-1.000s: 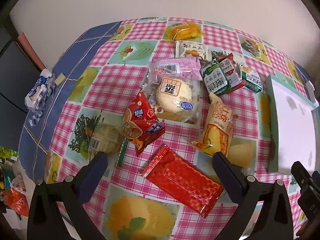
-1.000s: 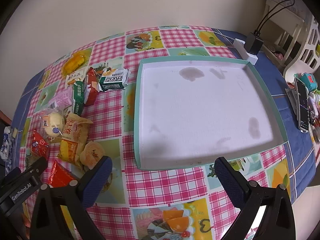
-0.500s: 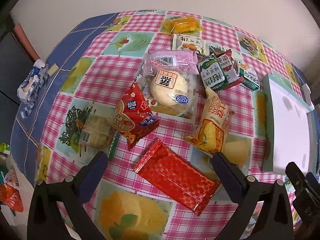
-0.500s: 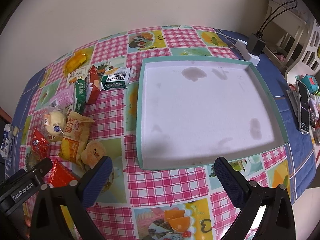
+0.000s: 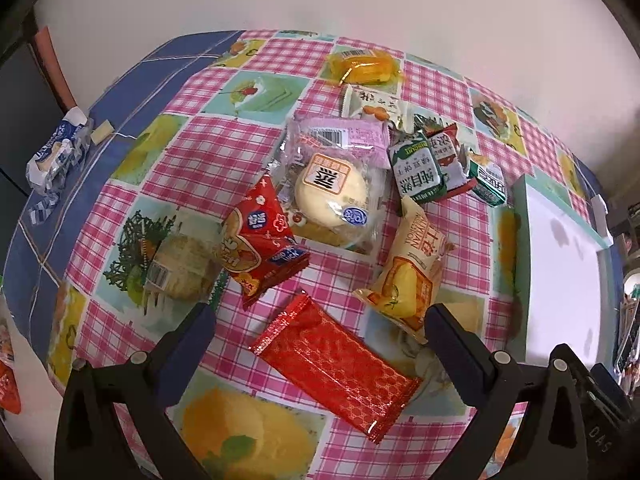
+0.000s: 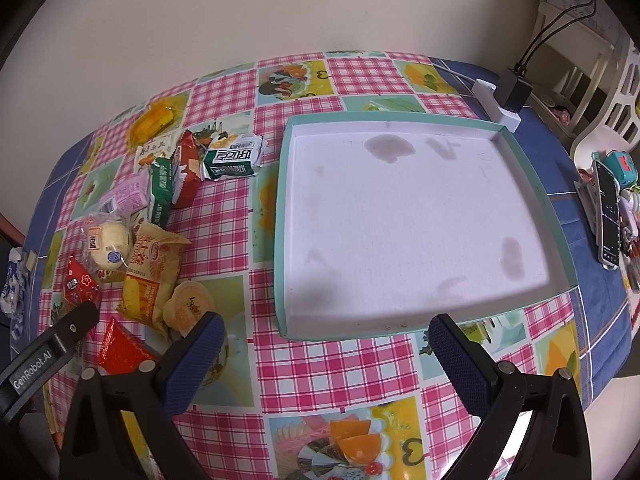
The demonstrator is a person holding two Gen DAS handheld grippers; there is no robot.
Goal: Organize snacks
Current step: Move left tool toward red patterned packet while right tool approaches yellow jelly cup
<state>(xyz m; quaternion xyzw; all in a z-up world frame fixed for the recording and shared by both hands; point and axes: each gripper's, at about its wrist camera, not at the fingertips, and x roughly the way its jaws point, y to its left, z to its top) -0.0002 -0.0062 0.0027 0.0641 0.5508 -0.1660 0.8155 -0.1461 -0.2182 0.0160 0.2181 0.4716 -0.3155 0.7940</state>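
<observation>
Left hand-held gripper (image 5: 320, 326) spread wide, empty, poised over red wrapper (image 5: 334, 366) lying flat on surface (image 5: 256, 92) left of tray (image 6: 282, 208). Wrapper light, thin, crinkly, likely slippery; pinch across narrow width. Right hand-held gripper (image 6: 326, 336) spread, empty, near tray.

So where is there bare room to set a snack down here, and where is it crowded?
The white tray is bare inside. Open tablecloth runs along its near edge, and a clear strip separates its left rim from the yellow packet. The snack pile left of that is crowded, with the red packet lying below the left gripper.
</observation>
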